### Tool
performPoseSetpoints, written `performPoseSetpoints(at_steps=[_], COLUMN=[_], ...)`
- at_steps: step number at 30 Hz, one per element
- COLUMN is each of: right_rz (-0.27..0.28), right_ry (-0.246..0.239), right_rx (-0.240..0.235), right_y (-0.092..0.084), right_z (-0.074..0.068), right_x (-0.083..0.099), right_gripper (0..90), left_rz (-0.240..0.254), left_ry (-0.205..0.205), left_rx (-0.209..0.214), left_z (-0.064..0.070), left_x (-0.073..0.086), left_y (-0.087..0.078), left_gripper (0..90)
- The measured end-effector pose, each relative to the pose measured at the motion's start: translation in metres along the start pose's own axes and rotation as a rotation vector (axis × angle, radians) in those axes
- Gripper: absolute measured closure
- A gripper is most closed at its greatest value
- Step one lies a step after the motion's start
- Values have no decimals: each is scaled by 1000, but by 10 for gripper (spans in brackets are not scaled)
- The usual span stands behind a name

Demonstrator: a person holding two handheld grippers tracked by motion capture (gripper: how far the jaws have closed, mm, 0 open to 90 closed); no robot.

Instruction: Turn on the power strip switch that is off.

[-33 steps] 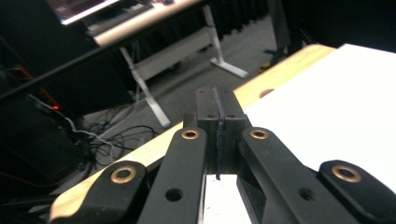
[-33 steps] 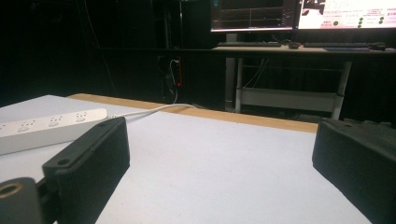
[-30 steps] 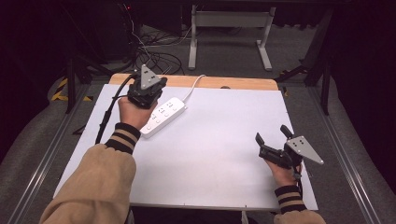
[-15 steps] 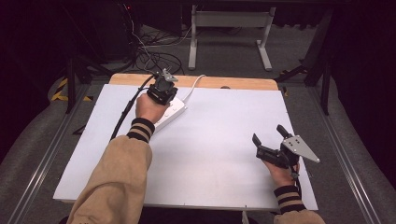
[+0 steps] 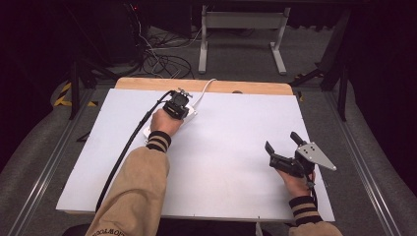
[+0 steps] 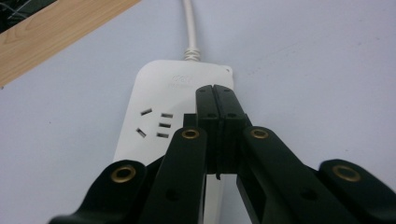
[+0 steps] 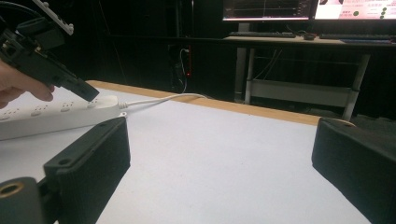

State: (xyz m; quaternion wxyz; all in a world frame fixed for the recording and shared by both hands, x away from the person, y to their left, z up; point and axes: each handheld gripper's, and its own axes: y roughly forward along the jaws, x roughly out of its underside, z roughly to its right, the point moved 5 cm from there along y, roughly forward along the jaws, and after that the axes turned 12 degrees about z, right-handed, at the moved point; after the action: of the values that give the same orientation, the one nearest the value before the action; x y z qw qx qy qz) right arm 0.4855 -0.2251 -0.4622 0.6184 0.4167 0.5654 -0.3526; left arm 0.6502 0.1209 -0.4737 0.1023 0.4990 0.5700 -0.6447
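Observation:
A white power strip lies on the white table toward the far left, its white cable running off over the far edge. My left gripper is shut with nothing between its jaws. It tilts down over the cable end of the strip, just past a group of sockets. In the right gripper view, the left gripper's tips appear to touch the top of the strip. In the high view my left gripper and hand cover most of the strip. My right gripper stands open and empty at the near right.
A wooden strip edges the table's far side. Beyond it are a tangle of floor cables and a metal stand. A desk with monitors stands behind.
My left hand has moved away from me, to the right and downward, bringing its shut jaws onto the cable end of the power strip. The right gripper has kept still.

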Motion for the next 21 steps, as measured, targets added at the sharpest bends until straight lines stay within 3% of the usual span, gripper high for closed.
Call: performPoseSetpoints(at_steps=[5,14,21], right_rz=[-11,-2,-2], right_ry=[-2,-3,-10], right_rx=[-3,8,11], right_y=[0,-4,-4], right_z=[-2,2,1], right_x=[1,0,-1], right_gripper=[51,52,56], left_rz=[-13,5,3], left_ry=[-8,-36,-33], left_rx=[-2,-8,-15], left_z=[0,-4,-3], left_x=[4,7,8], left_y=[6,6,7], left_gripper=[900,900,900])
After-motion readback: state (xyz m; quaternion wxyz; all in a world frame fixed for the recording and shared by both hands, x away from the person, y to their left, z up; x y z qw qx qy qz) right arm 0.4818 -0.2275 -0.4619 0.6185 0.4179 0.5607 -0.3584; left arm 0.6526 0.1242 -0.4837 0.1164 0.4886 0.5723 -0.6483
